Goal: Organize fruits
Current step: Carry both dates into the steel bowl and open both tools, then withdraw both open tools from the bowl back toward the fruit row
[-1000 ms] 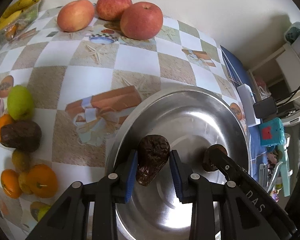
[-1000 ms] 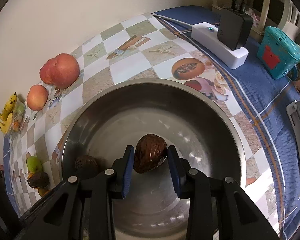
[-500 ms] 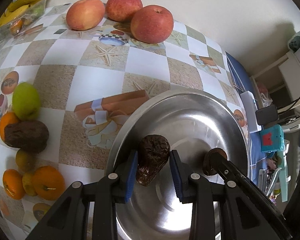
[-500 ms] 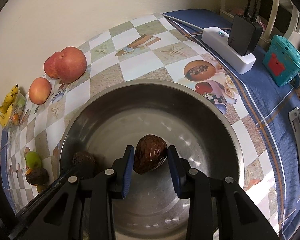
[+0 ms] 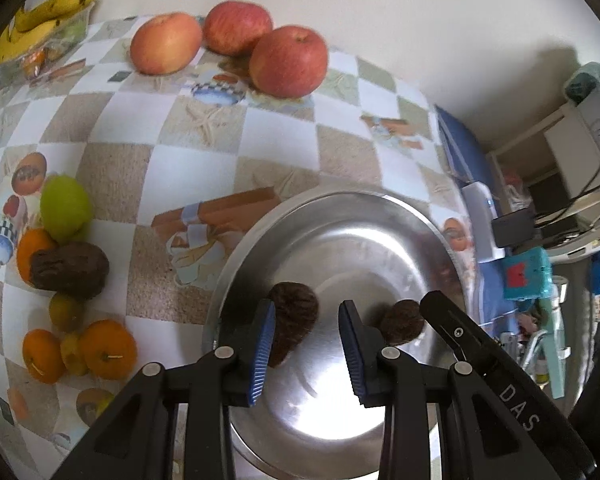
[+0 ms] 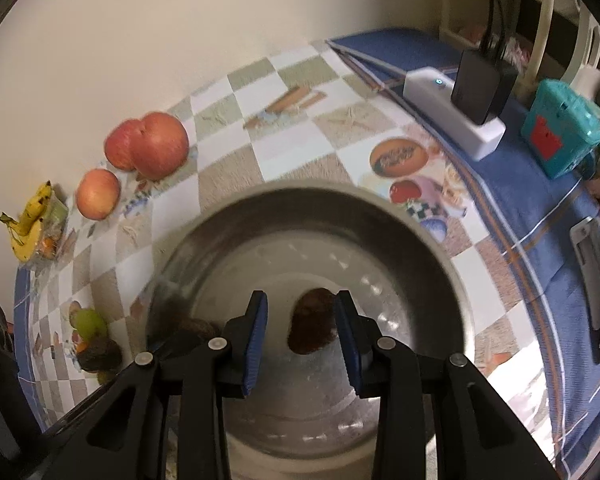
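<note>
A steel bowl (image 5: 340, 216) (image 6: 440, 256) sits on the checkered tablecloth. My left gripper (image 5: 307, 344) is open over it, and a dark wrinkled fruit (image 5: 294, 316) lies between its blue pads, leaning on the left one. My right gripper (image 6: 301, 336) is open too, with a second dark fruit (image 6: 314, 326) lying in the bowl by its right pad; this fruit also shows in the left wrist view (image 5: 400, 320). Both fruits rest on the bowl's floor.
Three red apples (image 5: 288, 60) and bananas (image 5: 40, 20) lie near the wall. A cluster of oranges (image 5: 108, 348), a green fruit (image 5: 66, 206) and another dark fruit (image 5: 70, 270) lies left of the bowl. A power strip (image 6: 452, 124) and teal box (image 6: 560, 132) sit on the right.
Both grippers have opened and let go of their dark fruits, which now lie in the bowl. Both grippers have pulled back a little.
</note>
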Demonstrator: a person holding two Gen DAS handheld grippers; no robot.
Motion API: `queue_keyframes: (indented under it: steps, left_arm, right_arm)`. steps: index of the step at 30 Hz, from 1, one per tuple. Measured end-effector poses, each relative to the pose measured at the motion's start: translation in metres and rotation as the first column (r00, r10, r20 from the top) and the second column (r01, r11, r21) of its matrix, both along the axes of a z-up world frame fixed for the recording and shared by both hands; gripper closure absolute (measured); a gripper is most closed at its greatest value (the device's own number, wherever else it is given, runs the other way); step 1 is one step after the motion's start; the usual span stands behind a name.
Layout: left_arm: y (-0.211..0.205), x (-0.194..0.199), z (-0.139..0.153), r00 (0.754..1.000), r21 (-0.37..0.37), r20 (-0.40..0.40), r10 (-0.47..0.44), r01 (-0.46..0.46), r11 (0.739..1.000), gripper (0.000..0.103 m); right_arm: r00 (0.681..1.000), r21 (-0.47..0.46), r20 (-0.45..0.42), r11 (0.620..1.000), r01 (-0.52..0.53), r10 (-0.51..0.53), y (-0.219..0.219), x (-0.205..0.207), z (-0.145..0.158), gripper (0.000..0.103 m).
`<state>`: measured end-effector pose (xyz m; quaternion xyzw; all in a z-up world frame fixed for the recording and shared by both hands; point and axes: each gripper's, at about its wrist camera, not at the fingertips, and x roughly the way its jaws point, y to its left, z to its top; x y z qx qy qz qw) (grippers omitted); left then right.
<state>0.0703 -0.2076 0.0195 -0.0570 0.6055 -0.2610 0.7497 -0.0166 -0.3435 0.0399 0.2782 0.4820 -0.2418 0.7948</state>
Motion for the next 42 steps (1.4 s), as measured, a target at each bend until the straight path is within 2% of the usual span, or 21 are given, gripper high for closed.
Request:
queue_keyframes:
  steps: [4,7,14,18,21,24,26,27,28,29,30,31,32,35,37,42]
  left_arm:
    - [0.002,-0.003,0.015,1.000,-0.015,0.015,-0.009,0.009,1.000,0.067]
    - [0.007,-0.004,0.022,0.999,0.002,0.038,-0.006,0.006,1.000,0.066]
    - [0.046,0.003,0.018,0.994,0.062,0.044,0.096,-0.099,0.993,0.067]
    - [0.072,0.007,0.019,0.987,0.101,0.075,0.142,-0.149,0.984,0.066]
    - [0.091,0.008,0.019,0.981,0.122,0.087,0.175,-0.185,0.975,0.055]
    - [0.109,0.009,0.021,0.973,0.121,0.088,0.211,-0.221,0.968,0.054]
    - [0.117,0.009,0.022,0.969,0.123,0.094,0.230,-0.241,0.963,0.049]
    - [0.121,0.009,0.022,0.966,0.127,0.100,0.240,-0.251,0.959,0.036]
    - [0.125,0.008,0.023,0.962,0.133,0.108,0.250,-0.263,0.956,0.021]
    - [0.128,0.007,0.023,0.958,0.141,0.118,0.260,-0.275,0.951,0.014]
    - [0.131,0.006,0.022,0.955,0.151,0.126,0.268,-0.285,0.946,0.005]
    - [0.134,0.005,0.021,0.953,0.163,0.132,0.274,-0.294,0.942,0.001]
    - [0.136,0.004,0.020,0.951,0.176,0.136,0.279,-0.300,0.937,0.000]
    - [0.144,0.000,0.016,0.947,0.207,0.149,0.283,-0.310,0.928,0.000]
    - [0.149,-0.002,0.015,0.944,0.222,0.158,0.290,-0.320,0.921,0.000]
    - [0.164,-0.007,0.019,0.930,0.227,0.193,0.313,-0.353,0.908,0.000]
  right_arm:
    - [0.999,-0.009,0.039,1.000,0.000,0.000,0.002,-0.004,0.016,0.067]
    - [0.998,-0.029,0.054,1.000,-0.008,0.010,0.006,-0.006,0.027,0.067]
    - [0.998,-0.030,0.052,0.999,-0.025,0.026,0.021,-0.009,0.028,0.067]
    - [0.998,-0.030,0.036,0.998,-0.050,0.052,0.034,-0.010,0.025,0.067]
    - [0.997,-0.027,0.024,0.997,-0.077,0.078,0.043,-0.007,0.022,0.067]
    - [0.995,-0.031,0.016,0.994,-0.100,0.101,0.052,-0.005,0.020,0.067]
    - [0.993,-0.039,0.001,0.992,-0.118,0.118,0.057,-0.003,0.018,0.067]
    - [0.993,-0.039,-0.004,0.992,-0.122,0.122,0.059,-0.003,0.016,0.067]
    - [0.992,-0.037,-0.010,0.991,-0.127,0.126,0.060,-0.002,0.015,0.062]
    - [0.992,-0.034,-0.013,0.991,-0.127,0.126,0.061,-0.002,0.013,0.055]
    - [0.992,-0.033,-0.012,0.992,-0.126,0.125,0.062,-0.003,0.013,0.037]
    - [0.992,-0.037,-0.009,0.991,-0.126,0.126,0.063,-0.003,0.012,0.030]
    - [0.992,-0.045,-0.010,0.991,-0.127,0.126,0.064,-0.004,0.011,0.024]
    - [0.991,-0.070,-0.033,0.989,-0.129,0.127,0.068,-0.006,0.007,0.019]
    - [0.991,-0.087,-0.042,0.988,-0.127,0.123,0.070,-0.008,0.005,0.007]
    - [0.991,-0.141,0.012,0.982,-0.130,0.133,0.080,-0.011,0.010,0.006]
